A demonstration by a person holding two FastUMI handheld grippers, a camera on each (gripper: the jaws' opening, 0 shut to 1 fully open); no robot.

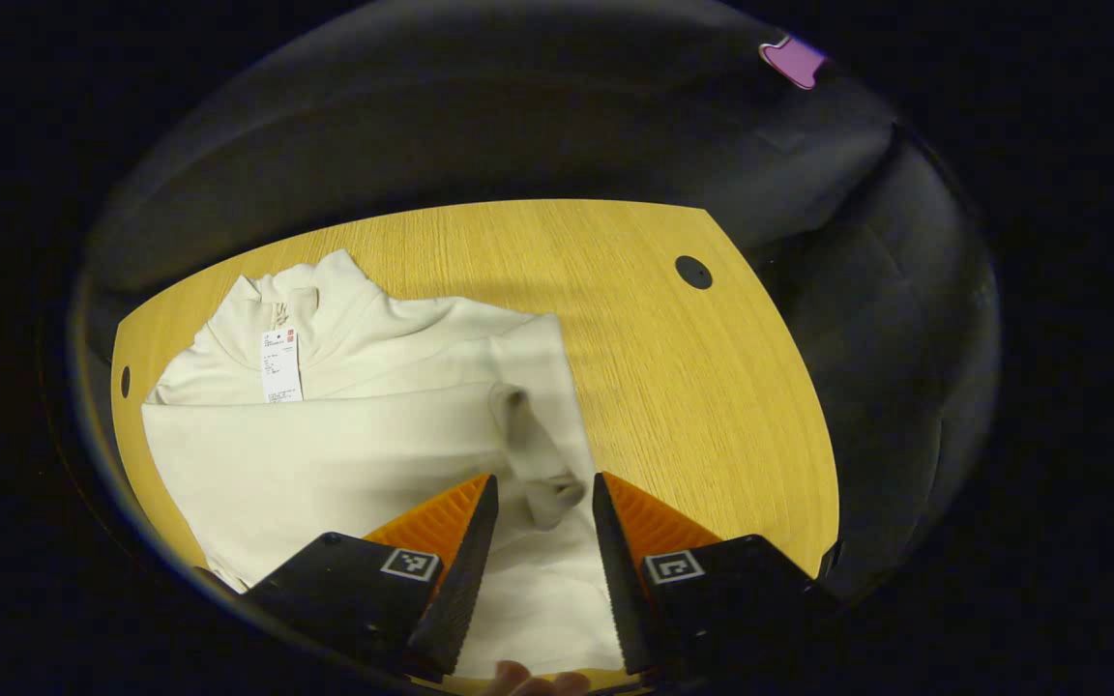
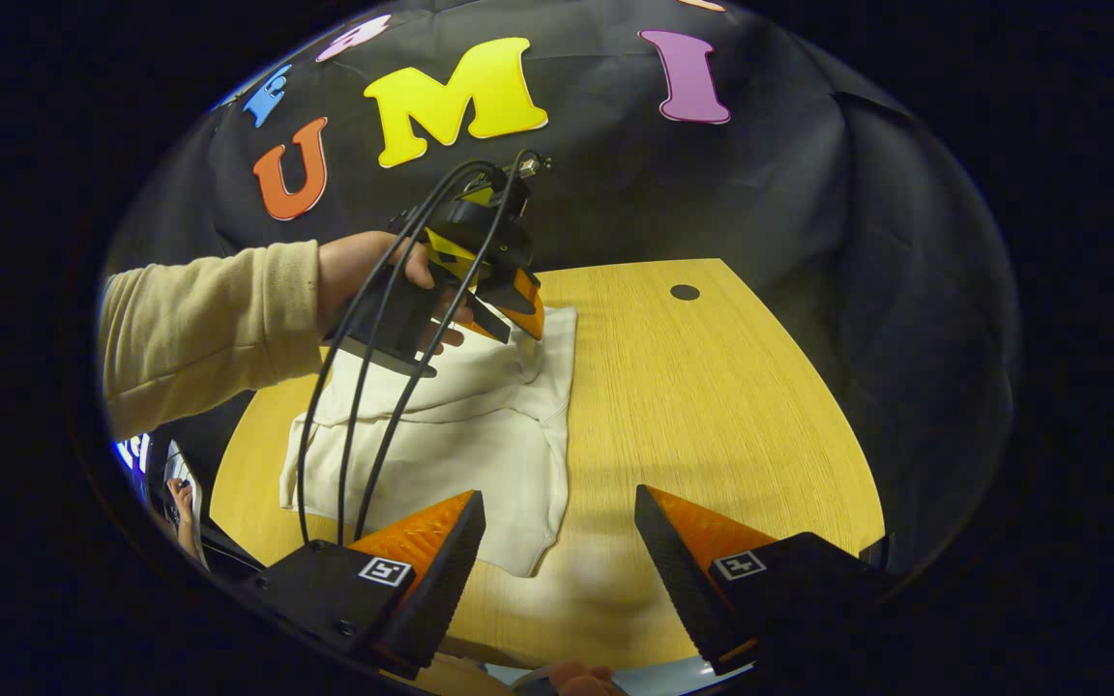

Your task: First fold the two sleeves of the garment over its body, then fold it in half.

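So the garment is a cream turtleneck-style top lying flat on the wooden bench, collar toward the far side in the left gripper view. Both sleeves look already laid across the body: one runs straight across the chest, the other comes down the right edge with its cuff ending between the left claw's fingers. The body itself doesn't look halved.

Handling-wise I'd guess light, soft, floppy knit — no stiffness at all, so it'll sag and drag wherever it isn't supported. Probably grips fine, not slippery. For a half fold I'd pinch through all the layers at the hem corners or the shoulders, so the sleeves don't slide out.

Left claw hovers just above the cuff, jaws apart at a middling gap, holding nothing. In the right gripper view you can see it over the shirt in a hand with a beige sleeve. Right claw is spread wide near the hem corner, empty, over bare bench.

There's a white hang tag at the collar with a small red mark and print — too small to read.
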